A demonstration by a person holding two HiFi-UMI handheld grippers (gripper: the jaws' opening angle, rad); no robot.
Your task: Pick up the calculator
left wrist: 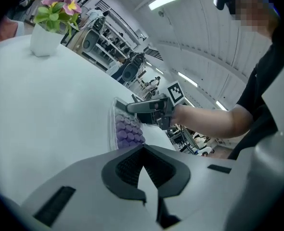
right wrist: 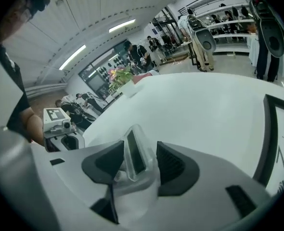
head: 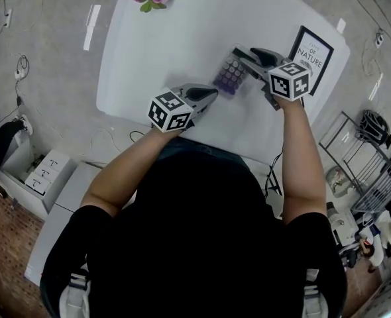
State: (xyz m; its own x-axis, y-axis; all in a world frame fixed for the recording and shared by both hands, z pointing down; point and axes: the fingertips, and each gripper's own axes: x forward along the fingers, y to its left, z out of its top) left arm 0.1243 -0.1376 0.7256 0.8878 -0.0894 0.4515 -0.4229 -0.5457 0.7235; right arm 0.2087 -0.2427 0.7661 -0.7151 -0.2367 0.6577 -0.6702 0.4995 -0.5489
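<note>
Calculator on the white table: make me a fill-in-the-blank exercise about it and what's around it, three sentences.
The calculator has ___ buttons.
The right gripper has one end of it ___ its jaws; the left gripper is empty.
The white pot holds ___.
Missing words: purple; between; flowers.

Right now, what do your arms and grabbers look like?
The left gripper and right gripper are grey, with dark ribbed pads and a white cube of black square markers on each. The sleeves are short and black.
</note>
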